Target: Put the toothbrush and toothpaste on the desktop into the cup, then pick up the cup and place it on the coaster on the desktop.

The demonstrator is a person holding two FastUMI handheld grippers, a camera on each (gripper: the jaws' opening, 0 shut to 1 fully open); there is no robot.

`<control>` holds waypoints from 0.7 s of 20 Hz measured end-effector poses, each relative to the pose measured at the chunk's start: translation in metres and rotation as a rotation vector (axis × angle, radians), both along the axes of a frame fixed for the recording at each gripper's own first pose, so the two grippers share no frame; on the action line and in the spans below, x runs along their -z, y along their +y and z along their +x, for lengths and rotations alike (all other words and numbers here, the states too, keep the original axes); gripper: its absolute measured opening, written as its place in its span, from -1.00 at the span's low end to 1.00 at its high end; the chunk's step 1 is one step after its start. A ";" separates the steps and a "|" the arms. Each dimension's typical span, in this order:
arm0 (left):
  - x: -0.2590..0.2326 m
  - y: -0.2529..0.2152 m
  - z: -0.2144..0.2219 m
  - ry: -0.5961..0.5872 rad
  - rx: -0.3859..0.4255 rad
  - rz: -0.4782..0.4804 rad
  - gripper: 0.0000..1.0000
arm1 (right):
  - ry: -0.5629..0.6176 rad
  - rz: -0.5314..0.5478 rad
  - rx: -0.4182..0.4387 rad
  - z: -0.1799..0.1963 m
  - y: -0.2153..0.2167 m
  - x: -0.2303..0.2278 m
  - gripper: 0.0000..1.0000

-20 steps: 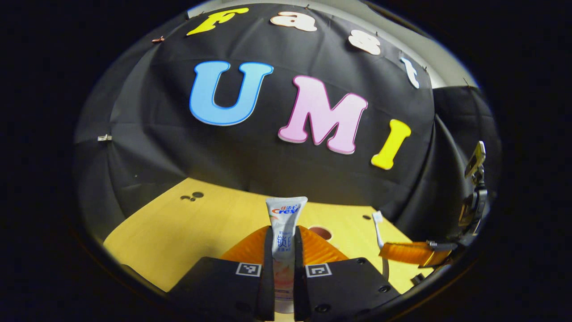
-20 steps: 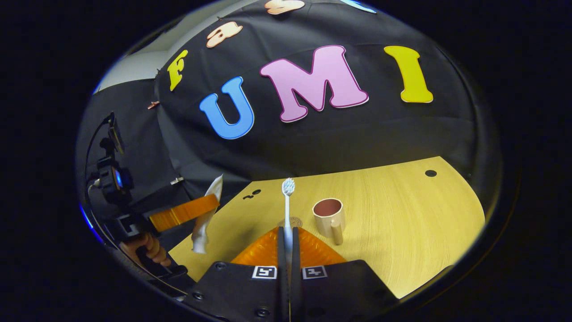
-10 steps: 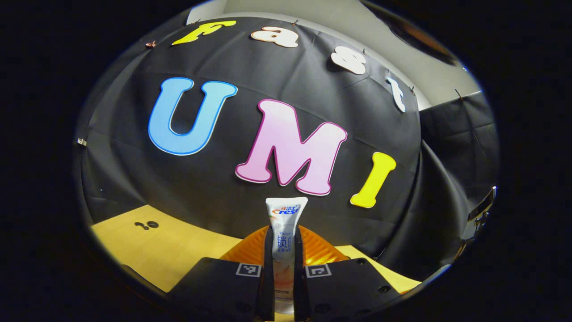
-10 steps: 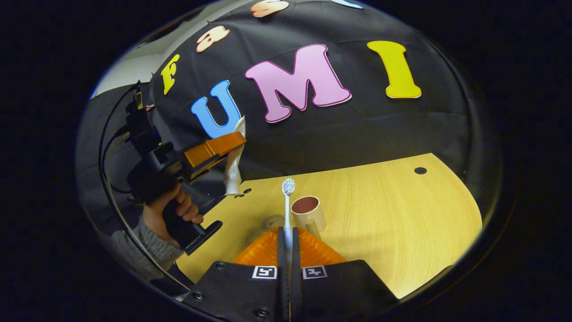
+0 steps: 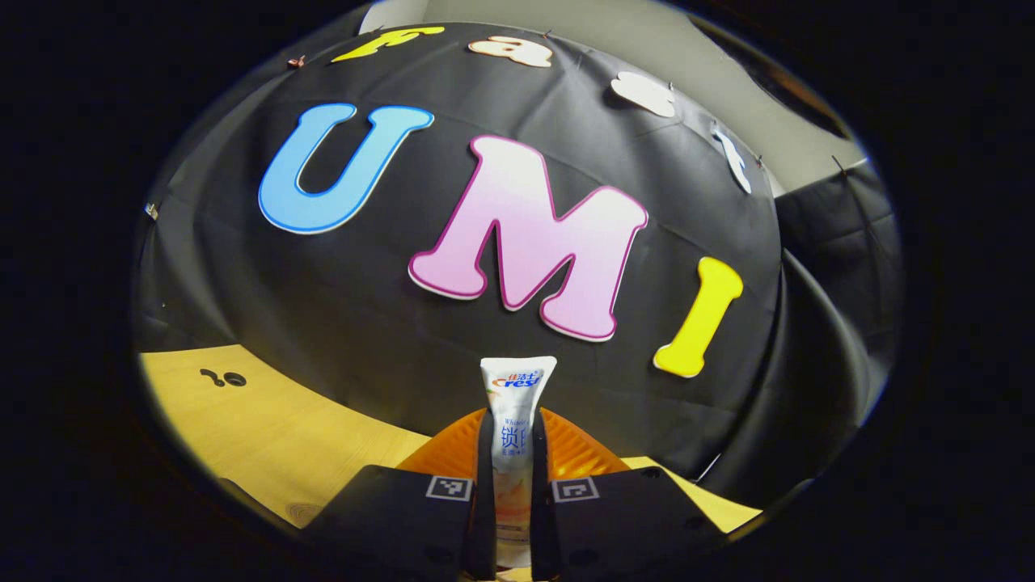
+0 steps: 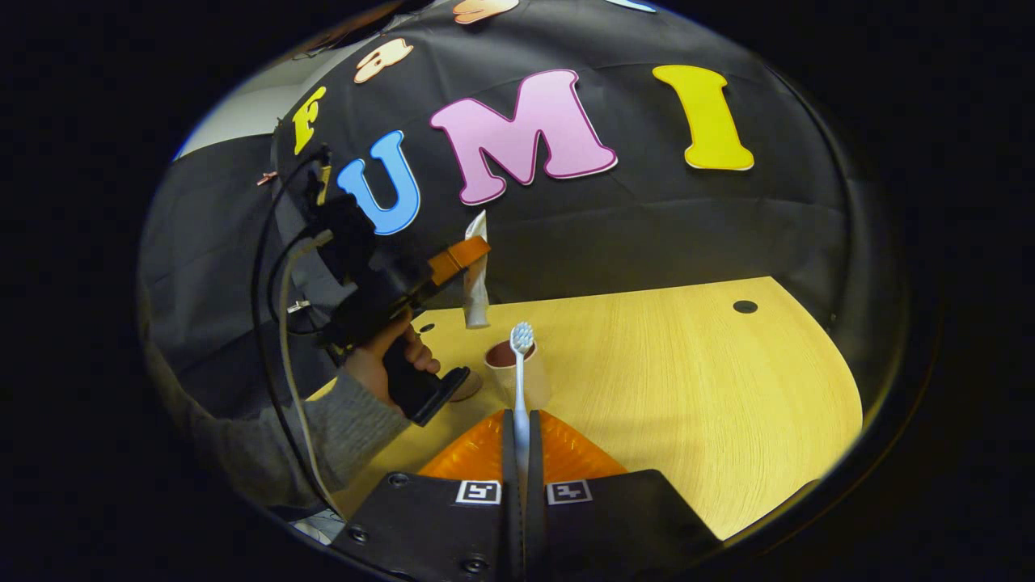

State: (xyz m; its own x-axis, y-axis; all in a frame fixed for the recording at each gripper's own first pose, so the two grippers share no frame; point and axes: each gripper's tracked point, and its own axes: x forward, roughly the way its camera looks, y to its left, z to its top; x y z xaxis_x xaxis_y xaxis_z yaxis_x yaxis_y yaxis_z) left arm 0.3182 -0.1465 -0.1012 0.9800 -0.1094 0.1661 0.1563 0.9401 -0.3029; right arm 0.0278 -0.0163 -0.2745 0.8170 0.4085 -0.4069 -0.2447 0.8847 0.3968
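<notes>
While our left tool (image 5: pixel 511 477) pinches the soft white plastic toothpaste tube (image 5: pixel 516 404) at mid-body, tube hanging cap-down above the beige ceramic cup (image 6: pixel 517 373) on the wooden desk (image 6: pixel 687 380), our right tool (image 6: pixel 521 453) clamps the slim white toothbrush (image 6: pixel 520 380) low on its stiff handle. We judge both light; the tube will squash and could slip, so we grip gently. The cup, likely heavier and breakable, suits a rim hold.

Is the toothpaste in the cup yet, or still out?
Out. In the right gripper view the toothpaste hangs cap-down from the left gripper, above the cup, clear of its rim.
</notes>
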 end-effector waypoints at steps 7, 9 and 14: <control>0.060 -0.013 0.019 0.040 -0.014 0.100 -0.57 | -0.013 -0.029 -0.004 0.009 -0.018 0.015 -0.88; 0.071 -0.015 0.019 0.050 -0.014 0.108 -0.57 | -0.016 -0.023 0.000 0.013 -0.021 0.018 -0.88; 0.093 -0.012 0.021 0.071 -0.033 0.106 -0.57 | -0.026 -0.016 0.007 0.020 -0.023 0.020 -0.88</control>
